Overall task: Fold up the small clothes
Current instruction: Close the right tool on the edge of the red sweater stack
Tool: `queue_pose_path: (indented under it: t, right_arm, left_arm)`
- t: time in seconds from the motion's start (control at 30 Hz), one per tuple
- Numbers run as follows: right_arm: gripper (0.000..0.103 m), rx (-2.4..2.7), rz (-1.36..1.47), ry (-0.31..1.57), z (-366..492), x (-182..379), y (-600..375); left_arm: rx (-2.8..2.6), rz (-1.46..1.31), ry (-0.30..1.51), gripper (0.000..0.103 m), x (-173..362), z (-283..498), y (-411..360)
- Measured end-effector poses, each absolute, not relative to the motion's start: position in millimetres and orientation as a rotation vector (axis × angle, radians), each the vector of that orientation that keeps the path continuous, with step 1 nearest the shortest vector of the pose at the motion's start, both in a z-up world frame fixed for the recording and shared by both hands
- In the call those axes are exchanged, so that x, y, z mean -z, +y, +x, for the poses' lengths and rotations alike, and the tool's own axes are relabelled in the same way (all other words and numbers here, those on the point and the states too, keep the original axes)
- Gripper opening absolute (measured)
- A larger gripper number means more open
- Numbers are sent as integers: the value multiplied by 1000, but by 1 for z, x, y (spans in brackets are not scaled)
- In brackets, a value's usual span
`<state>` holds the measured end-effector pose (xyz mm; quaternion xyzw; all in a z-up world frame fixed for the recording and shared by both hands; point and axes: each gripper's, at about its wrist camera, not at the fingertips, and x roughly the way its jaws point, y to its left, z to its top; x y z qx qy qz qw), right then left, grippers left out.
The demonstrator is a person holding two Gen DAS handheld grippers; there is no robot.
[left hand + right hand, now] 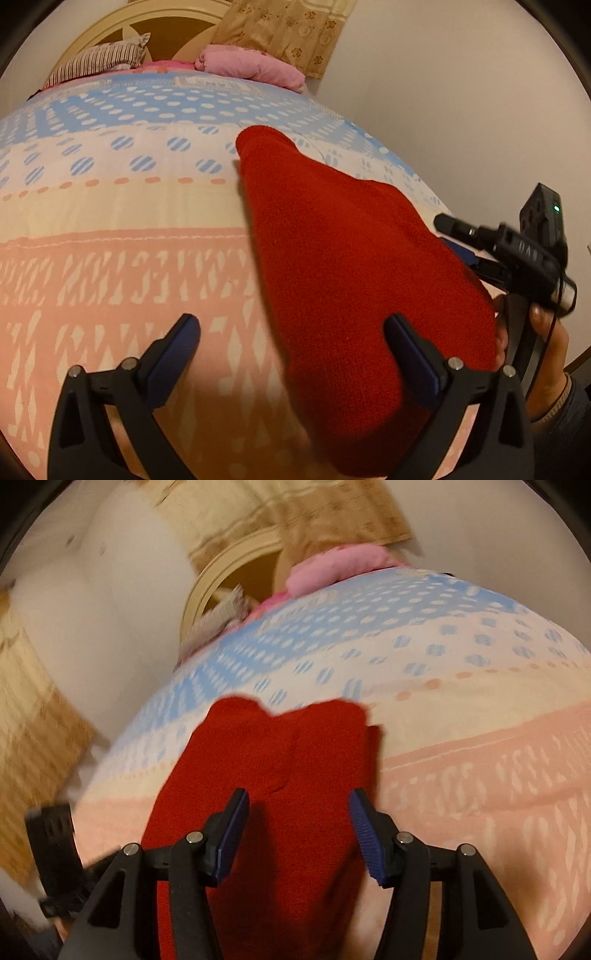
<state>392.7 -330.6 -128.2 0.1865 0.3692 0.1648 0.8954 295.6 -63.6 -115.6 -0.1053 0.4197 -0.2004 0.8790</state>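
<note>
One red garment (343, 258) lies on the bed (110, 266) — no container in sight. The left hand-held gripper (291, 339) is spread wide, nothing pinched; the garment lies ahead of it and under its right finger. The right hand-held gripper (299, 834) is spread too, its pads clear of the cloth, which lies directly below and ahead between them. Beyond both: two pillows, one striped (107, 59), one pink (255, 68).

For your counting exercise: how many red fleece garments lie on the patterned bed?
1. The red fleece garment lies on the pastel patterned bedspread, right of the open left claw, under the open right claw. Others may be out of view.
</note>
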Motion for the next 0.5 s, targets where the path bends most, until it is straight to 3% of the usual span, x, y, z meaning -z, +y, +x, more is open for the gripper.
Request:
queue_pose_path:
  t: [0.07,0.2,0.5]
  right_arm:
    - [72,-316,469,787,397,132,-344]
    - [72,-309,587,901,418,152,-359]
    - [72,-396,690,901,443,160,-366]
  left_arm:
    - [415,-213,876,103,115,294,-65]
    - [405,-194,873,103,115,292,-67]
    - [401,-186,877,103,115,293,-68]
